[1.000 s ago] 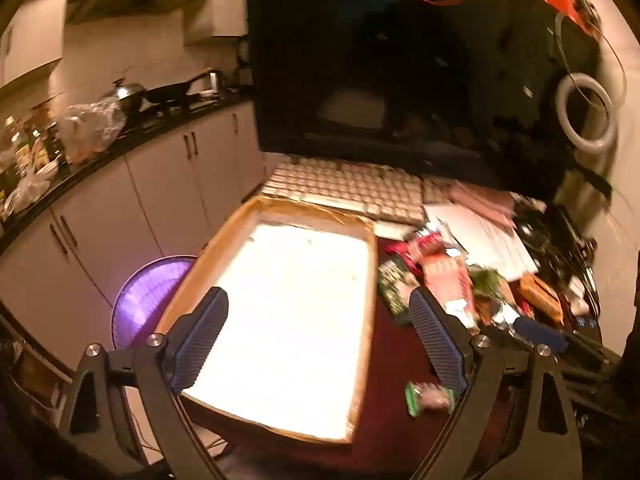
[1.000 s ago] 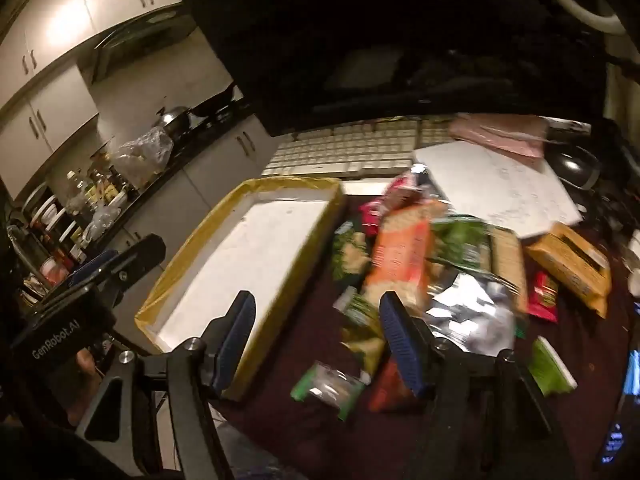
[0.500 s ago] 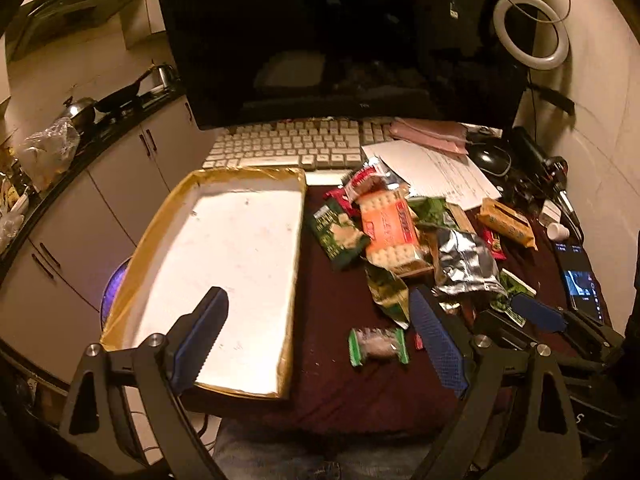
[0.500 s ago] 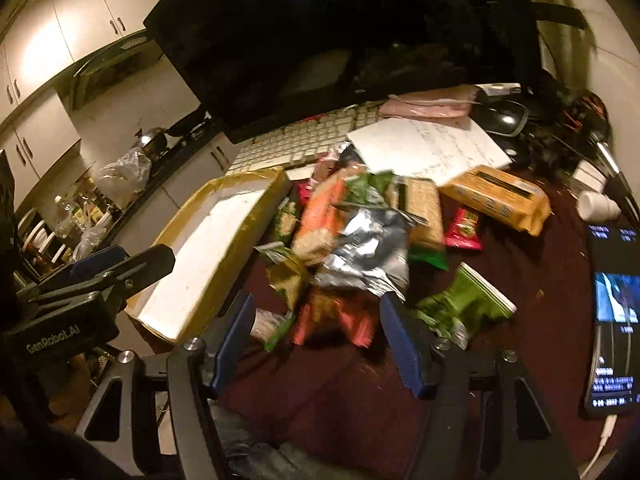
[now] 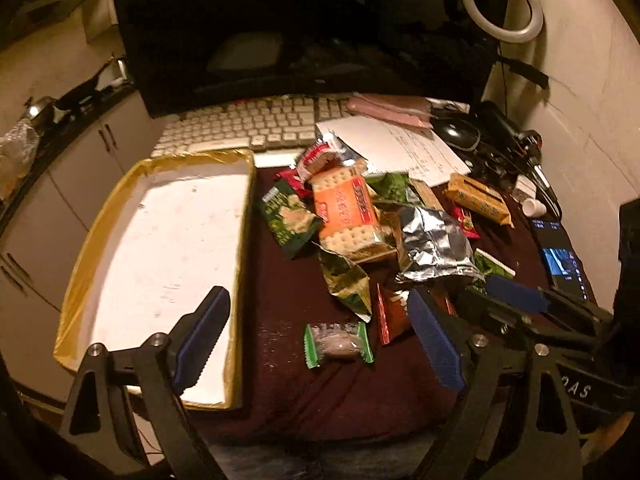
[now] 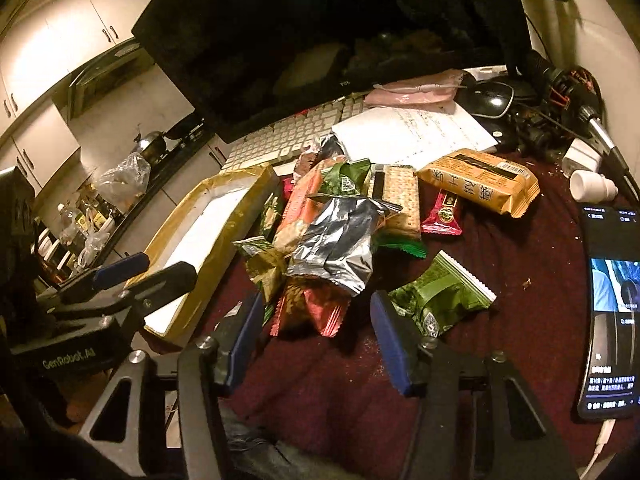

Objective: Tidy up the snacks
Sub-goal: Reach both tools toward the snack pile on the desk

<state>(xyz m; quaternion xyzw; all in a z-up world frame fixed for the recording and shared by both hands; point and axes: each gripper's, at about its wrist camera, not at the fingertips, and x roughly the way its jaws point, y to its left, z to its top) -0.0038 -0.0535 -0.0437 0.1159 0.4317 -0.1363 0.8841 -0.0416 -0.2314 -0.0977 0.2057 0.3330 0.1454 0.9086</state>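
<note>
Both the left gripper (image 5: 316,344) and right gripper (image 6: 318,340) have black frames, silver screws and ribbed blue pads (image 6: 390,340)

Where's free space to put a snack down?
Inside the gold-edged tray, whose white floor is bare. Also the dark cloth between tray and snack pile, and the cloth between pile and phone. The pile itself is crowded.

Both wrist views above snack pile (image 5: 360,232)

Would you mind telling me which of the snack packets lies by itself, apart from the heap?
The small clear packet with green ends, between the open left gripper's fingers; bare maroon cloth surrounds it, while the others overlap.
</note>
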